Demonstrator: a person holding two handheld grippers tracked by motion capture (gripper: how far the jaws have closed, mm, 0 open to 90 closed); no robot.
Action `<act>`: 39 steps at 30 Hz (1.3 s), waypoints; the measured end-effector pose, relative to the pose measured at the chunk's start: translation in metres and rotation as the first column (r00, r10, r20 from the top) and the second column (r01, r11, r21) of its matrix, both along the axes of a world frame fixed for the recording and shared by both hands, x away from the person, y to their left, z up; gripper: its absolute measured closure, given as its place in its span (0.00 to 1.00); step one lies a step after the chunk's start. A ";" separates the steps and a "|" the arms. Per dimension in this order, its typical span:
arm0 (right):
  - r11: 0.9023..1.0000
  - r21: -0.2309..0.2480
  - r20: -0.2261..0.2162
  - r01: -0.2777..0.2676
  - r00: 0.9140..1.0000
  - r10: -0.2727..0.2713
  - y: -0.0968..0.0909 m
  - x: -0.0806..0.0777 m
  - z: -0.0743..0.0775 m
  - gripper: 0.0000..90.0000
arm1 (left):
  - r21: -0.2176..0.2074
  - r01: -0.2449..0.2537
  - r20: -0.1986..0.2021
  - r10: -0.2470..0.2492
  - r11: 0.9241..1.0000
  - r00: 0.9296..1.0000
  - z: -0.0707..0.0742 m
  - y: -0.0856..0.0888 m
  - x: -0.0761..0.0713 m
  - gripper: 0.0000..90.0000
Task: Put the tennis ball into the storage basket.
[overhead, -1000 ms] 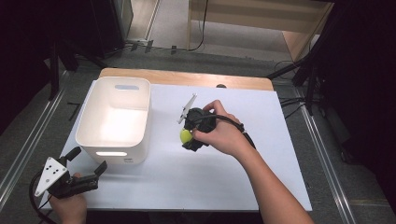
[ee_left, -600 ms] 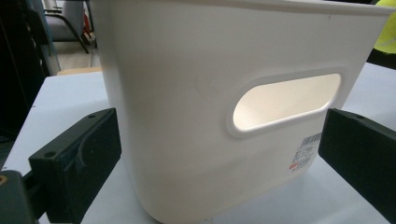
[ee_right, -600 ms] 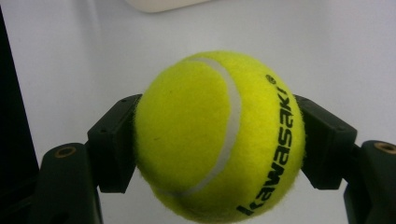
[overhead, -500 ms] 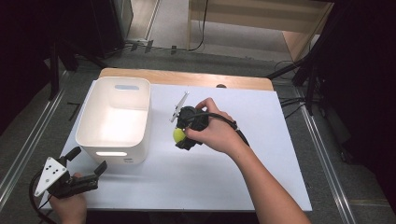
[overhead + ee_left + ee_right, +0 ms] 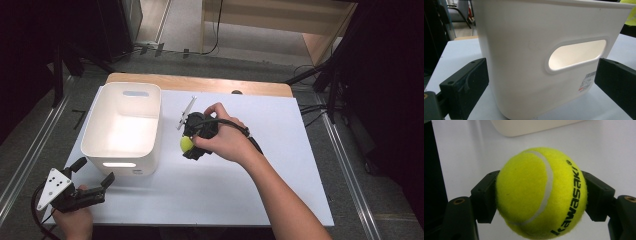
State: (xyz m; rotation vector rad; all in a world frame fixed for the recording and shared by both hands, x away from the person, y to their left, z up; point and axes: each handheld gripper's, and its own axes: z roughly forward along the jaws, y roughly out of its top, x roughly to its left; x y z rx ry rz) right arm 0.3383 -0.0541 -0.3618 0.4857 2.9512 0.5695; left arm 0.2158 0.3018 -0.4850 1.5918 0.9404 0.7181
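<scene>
A yellow tennis ball [image 5: 541, 192] with black lettering sits squeezed between both black jaws of my right gripper [image 5: 541, 197]. From above, the ball [image 5: 186, 144] shows as a small yellow spot under my right gripper [image 5: 192, 145], just right of the white bin [image 5: 122, 127]. My left gripper [image 5: 92, 175] rests at the table's near left corner, open, pointing at the bin's near wall. In the left gripper view its fingers [image 5: 466, 85] stand wide apart in front of the bin [image 5: 524, 37] and its oval handle hole, nothing between them.
The white table top [image 5: 280, 165] has free room to the right and in front of the right hand. A wooden edge [image 5: 200, 84] runs along the far side. Dark floor and metal rails flank the table.
The right hand with the ball has drifted a little left, toward the bin. The left gripper has stayed where it was.
</scene>
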 end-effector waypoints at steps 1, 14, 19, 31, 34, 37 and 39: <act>1.000 -0.003 -0.001 -0.004 1.000 0.004 0.001 0.000 0.001 0.26 | 0.001 0.000 0.000 0.000 1.000 1.000 0.000 0.000 0.000 0.00; 1.000 0.008 0.000 -0.022 1.000 0.022 0.016 0.002 0.006 0.26 | -0.006 0.001 0.000 -0.001 1.000 1.000 0.000 0.000 0.000 0.00; 0.999 0.008 -0.005 -0.034 0.999 0.034 0.023 0.003 0.009 0.26 | -0.006 0.002 0.000 -0.002 1.000 1.000 0.000 0.000 0.000 0.00; 0.998 0.010 -0.007 -0.054 0.998 0.054 0.037 0.006 0.014 0.26 | -0.011 0.002 -0.003 -0.002 1.000 1.000 0.000 0.001 0.001 0.00; 0.998 0.010 -0.010 -0.064 0.998 0.064 0.040 0.006 0.015 0.26 | -0.011 0.002 -0.003 -0.002 1.000 1.000 0.000 0.001 0.001 0.00; 0.997 0.008 -0.008 -0.071 0.997 0.071 0.043 0.006 0.016 0.26 | -0.012 0.002 -0.005 -0.002 1.000 1.000 0.000 0.000 0.001 0.00; 0.997 0.011 -0.007 -0.071 0.997 0.071 0.045 0.007 0.018 0.26 | -0.011 0.002 -0.004 -0.002 1.000 1.000 0.000 0.000 0.001 0.00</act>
